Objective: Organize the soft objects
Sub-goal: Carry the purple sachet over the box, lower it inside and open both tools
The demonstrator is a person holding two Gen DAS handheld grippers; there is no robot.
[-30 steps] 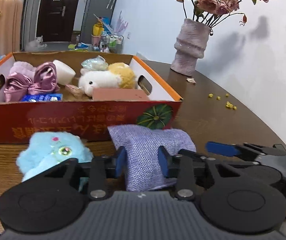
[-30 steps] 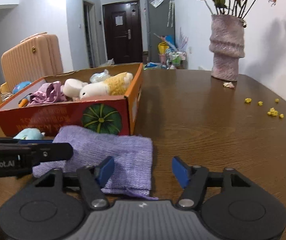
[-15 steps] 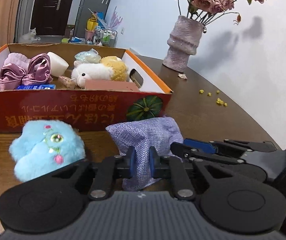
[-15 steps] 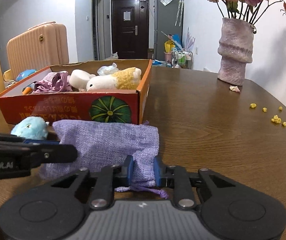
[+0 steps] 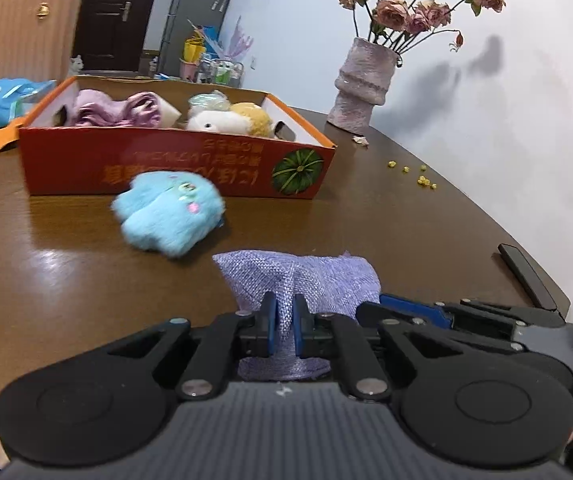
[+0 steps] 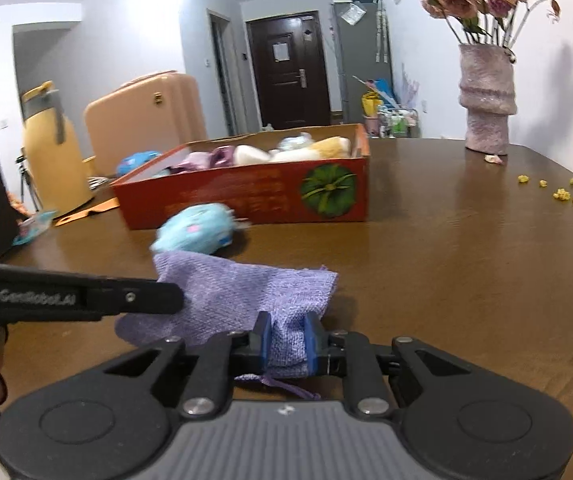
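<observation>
A lilac woven cloth pouch (image 5: 298, 276) (image 6: 242, 296) lies low over the brown table, pinched at its near edge by both grippers. My left gripper (image 5: 284, 326) is shut on a fold of it. My right gripper (image 6: 286, 344) is shut on the pouch's end with the drawstring, and shows in the left wrist view as a dark arm (image 5: 466, 316). A fluffy light-blue plush toy (image 5: 170, 212) (image 6: 194, 232) sits between the pouch and the orange cardboard box (image 5: 190, 160) (image 6: 254, 196), which holds several soft things.
A rough pink vase (image 5: 362, 84) (image 6: 486, 100) with dried roses stands at the table's far right. Yellow crumbs (image 5: 418, 174) (image 6: 554, 190) lie near it. A dark phone (image 5: 526, 276) rests at the right edge. A peach suitcase (image 6: 146, 116) stands beyond the table.
Both grippers closed on the lilac pouch, then pulled it back toward me, away from the box. The blue plush toy now lies beyond the pouch rather than beside it.
</observation>
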